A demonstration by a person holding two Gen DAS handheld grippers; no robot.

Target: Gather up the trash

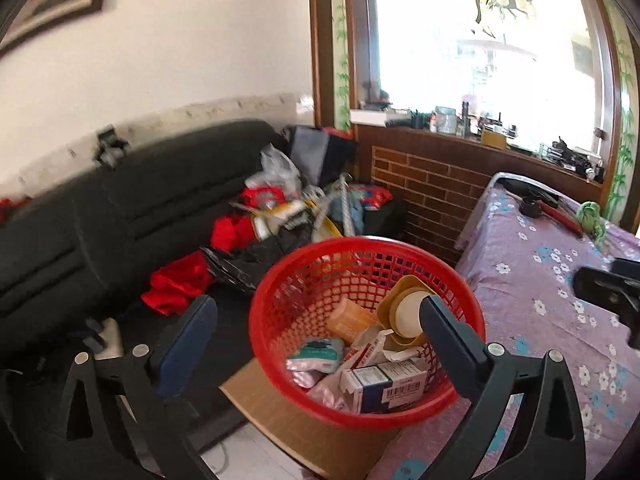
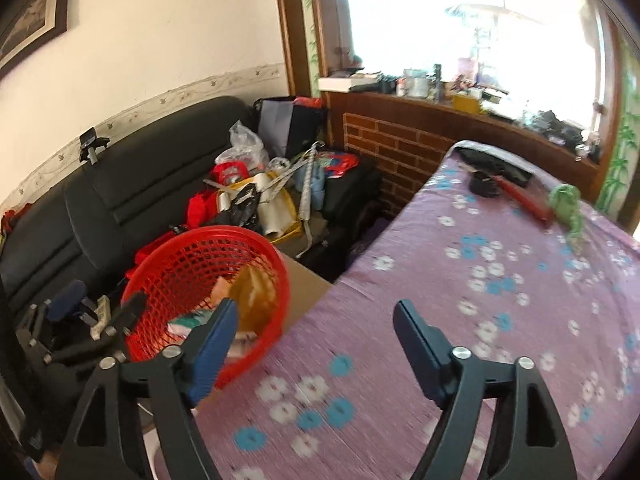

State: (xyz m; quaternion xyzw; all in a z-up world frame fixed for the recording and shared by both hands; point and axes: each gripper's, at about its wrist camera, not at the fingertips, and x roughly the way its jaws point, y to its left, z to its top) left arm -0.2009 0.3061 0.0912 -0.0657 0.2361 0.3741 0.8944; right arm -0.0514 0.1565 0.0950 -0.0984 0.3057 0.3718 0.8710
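Observation:
A red mesh basket (image 1: 320, 264) sits on a cardboard box beside the table; it also shows in the right wrist view (image 2: 192, 260). It holds trash: a small carton with a barcode (image 1: 384, 388), wrappers (image 1: 316, 356), an orange container (image 1: 352, 320) and a tan cup (image 1: 408, 312). My left gripper (image 1: 316, 320) is open and empty, its fingers on either side of the basket's near rim. My right gripper (image 2: 316, 320) is open and empty over the purple flowered tablecloth (image 2: 480, 280), just right of the basket.
A black sofa (image 1: 80, 220) at the left is piled with red cloth, bags and clutter (image 1: 280, 208). A cardboard box (image 1: 280, 412) is under the basket. A red-handled tool (image 2: 520, 196), a black item and a green rope (image 2: 568, 204) lie at the table's far end. A brick ledge and cluttered windowsill stand behind.

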